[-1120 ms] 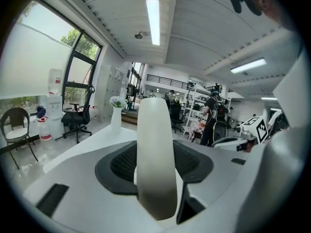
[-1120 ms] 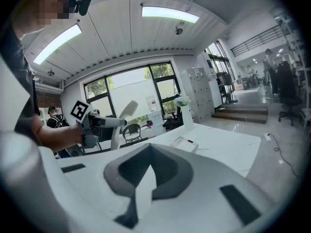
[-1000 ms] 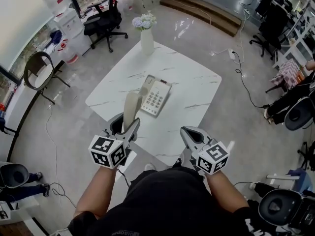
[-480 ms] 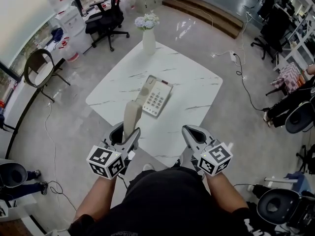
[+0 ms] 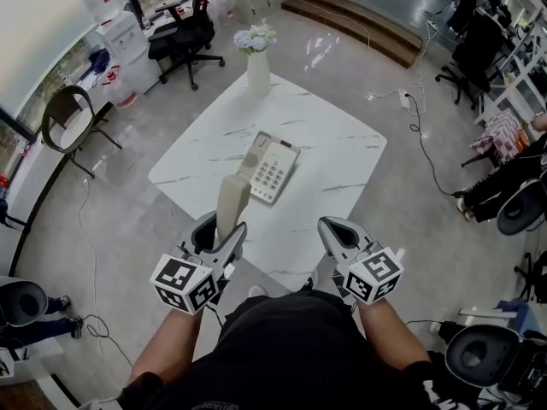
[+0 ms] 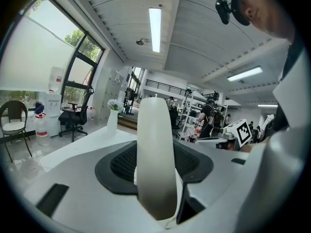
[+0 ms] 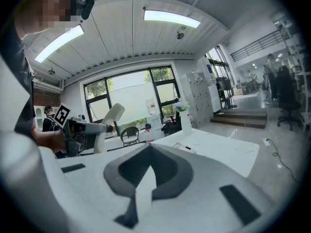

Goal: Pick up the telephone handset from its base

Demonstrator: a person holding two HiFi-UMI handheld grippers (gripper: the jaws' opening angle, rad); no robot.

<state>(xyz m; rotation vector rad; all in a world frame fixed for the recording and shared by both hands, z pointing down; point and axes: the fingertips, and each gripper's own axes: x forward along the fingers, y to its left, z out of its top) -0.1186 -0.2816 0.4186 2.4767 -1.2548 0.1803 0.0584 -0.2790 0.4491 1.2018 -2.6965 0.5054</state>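
The cream handset (image 5: 231, 202) stands upright, lifted off the telephone base (image 5: 272, 171), and my left gripper (image 5: 220, 231) is shut on its lower end near the table's front edge. In the left gripper view the handset (image 6: 155, 149) fills the gap between the jaws. The base, with its keypad, lies flat in the middle of the white marble table (image 5: 329, 135). My right gripper (image 5: 333, 229) hovers at the front edge to the right, shut with nothing in it. The right gripper view shows the held handset (image 7: 111, 115) off to its left.
A white vase with flowers (image 5: 256, 68) stands at the table's far corner. Around the table are a black office chair (image 5: 181, 37), a round-backed chair (image 5: 68, 122) and a cable (image 5: 423, 135) on the floor at the right.
My left gripper and the handset have drifted slightly nearer to me and a touch to the right. The right gripper has hardly moved.
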